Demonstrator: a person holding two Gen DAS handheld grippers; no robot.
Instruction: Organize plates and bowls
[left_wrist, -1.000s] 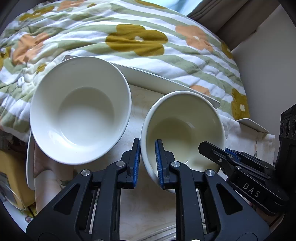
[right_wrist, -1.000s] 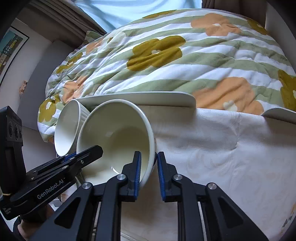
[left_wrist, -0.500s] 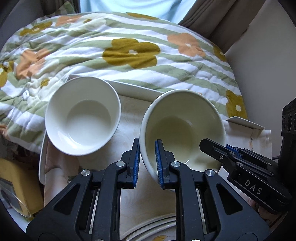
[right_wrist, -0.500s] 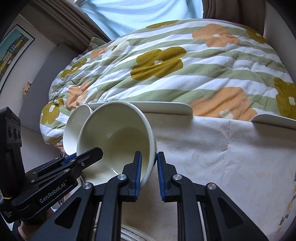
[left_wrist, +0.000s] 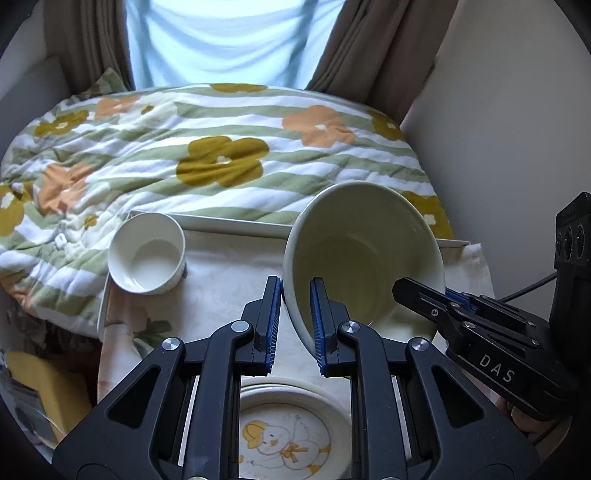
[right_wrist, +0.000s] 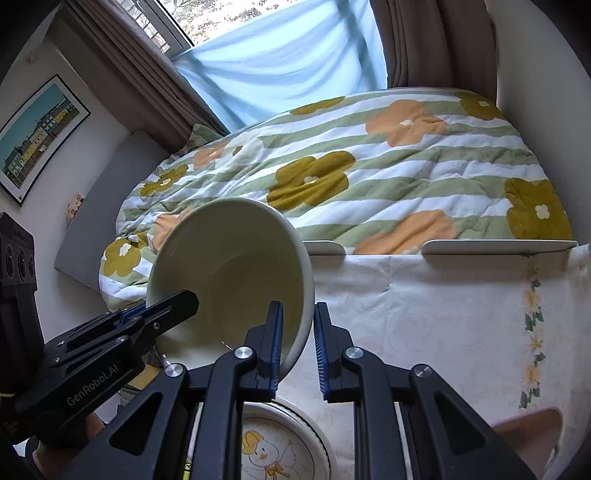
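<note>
Both grippers hold one cream bowl (left_wrist: 364, 254) by opposite sides of its rim, lifted above the table. My left gripper (left_wrist: 294, 321) is shut on its left rim. My right gripper (right_wrist: 298, 341) is shut on its right rim; the bowl also shows in the right wrist view (right_wrist: 236, 273). A smaller white bowl (left_wrist: 147, 258) sits at the table's far left corner. Below the grippers lies a stack of plates with a duck picture (left_wrist: 291, 439), also in the right wrist view (right_wrist: 273, 450).
The table has a pale floral cloth (right_wrist: 424, 325) and white raised edges (right_wrist: 498, 245). Behind it lies a striped flowered quilt (left_wrist: 221, 155) on a bed, with curtains and a wall to the right.
Both grippers have risen and pulled back with the cream bowl. The white bowl now looks smaller and farther off, and the duck plates have come into view below.
</note>
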